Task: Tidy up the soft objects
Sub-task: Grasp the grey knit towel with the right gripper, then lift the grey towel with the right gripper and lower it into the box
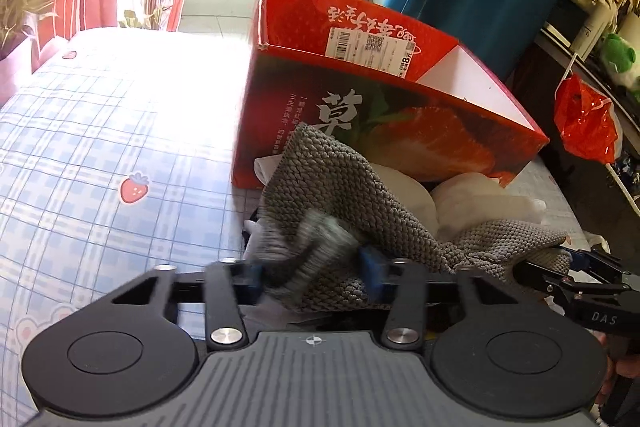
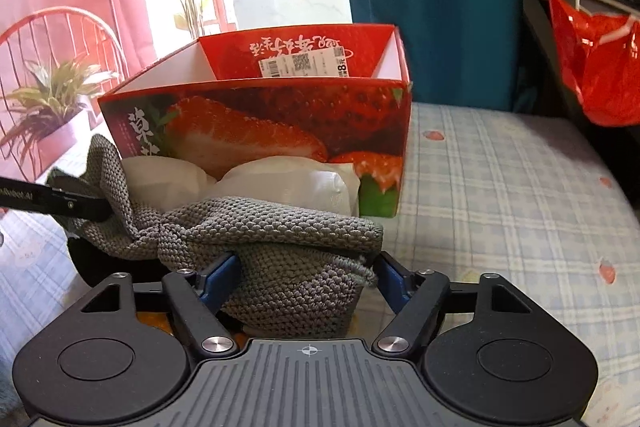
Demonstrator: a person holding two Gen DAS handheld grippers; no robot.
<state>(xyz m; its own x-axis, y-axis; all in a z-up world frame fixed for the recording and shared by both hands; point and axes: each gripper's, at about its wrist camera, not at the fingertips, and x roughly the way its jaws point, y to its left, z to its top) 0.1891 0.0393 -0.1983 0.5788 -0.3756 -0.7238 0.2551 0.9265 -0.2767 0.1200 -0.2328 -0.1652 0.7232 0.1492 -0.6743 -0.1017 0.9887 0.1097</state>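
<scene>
Both tongs — left tongs (image 1: 310, 277) and right tongs (image 2: 308, 277) — pinch the grey knit cloth (image 2: 280, 227); uneven lifting could drag the white bundles (image 2: 280, 179) off the bed (image 2: 500, 187).

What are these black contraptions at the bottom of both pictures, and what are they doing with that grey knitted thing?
They are hand-held grabbing tools, one in each of a person's hands, each with a camera looking along its two fingers. One picture is from the left gripper, the other from the right gripper. Both have a grey knitted cloth between their blue fingers; whether they pinch it firmly is unclear. It lies over white soft bundles on a checked bedsheet, before an open red strawberry box.
</scene>
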